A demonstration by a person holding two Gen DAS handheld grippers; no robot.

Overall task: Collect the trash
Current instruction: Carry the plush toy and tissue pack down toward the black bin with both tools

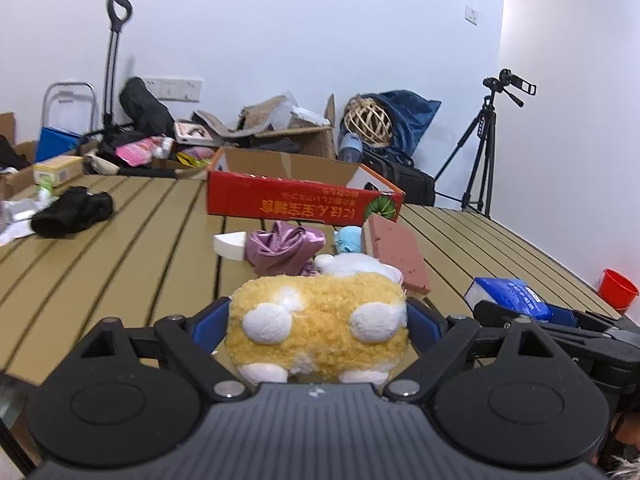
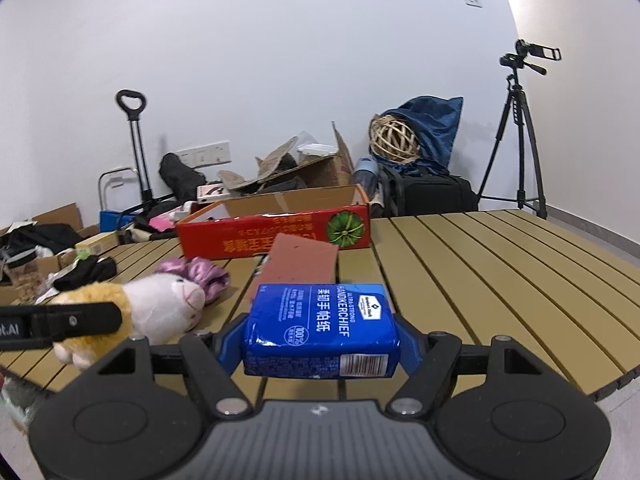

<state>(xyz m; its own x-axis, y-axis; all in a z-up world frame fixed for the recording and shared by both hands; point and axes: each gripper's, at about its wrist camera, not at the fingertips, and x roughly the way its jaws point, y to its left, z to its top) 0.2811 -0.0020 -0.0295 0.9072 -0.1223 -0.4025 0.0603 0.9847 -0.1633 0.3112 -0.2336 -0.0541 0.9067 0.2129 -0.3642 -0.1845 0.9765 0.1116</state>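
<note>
In the left wrist view, the left gripper (image 1: 318, 320) pinches a yellow plush toy (image 1: 318, 330) with white patches, its blue pads pressed against the toy's two flanks and the toy lifted above the slatted table (image 1: 120, 232). Just beyond the toy lie a crumpled purple satin cloth (image 1: 282, 250), a small light-blue plush (image 1: 348, 238), a white wedge-shaped sponge (image 1: 229, 245) and a reddish-brown foam block (image 1: 396, 256) leaning tilted. Behind them stands an open red cardboard box (image 1: 296, 200) with a green pumpkin printed on its side. A black cloth bundle (image 1: 72, 210) rests at the table's left part. At the right edge the blue tissue pack (image 1: 510, 294) shows in the right gripper, and a red cup (image 1: 618, 287) sits on the floor by the wall

In the right wrist view, the right gripper (image 2: 322, 340) clamps a blue handkerchief tissue pack (image 2: 320, 330) between its blue pads, held above the table (image 2: 480, 272). The foam block (image 2: 304, 262) lies just behind the pack, the red box (image 2: 276, 234) beyond that. To the left, the plush toy (image 2: 160, 310) hangs in the left gripper's finger (image 2: 60, 322), with the purple cloth (image 2: 200, 274) behind it. A camera tripod (image 2: 516, 140) stands on the floor at the right
</note>
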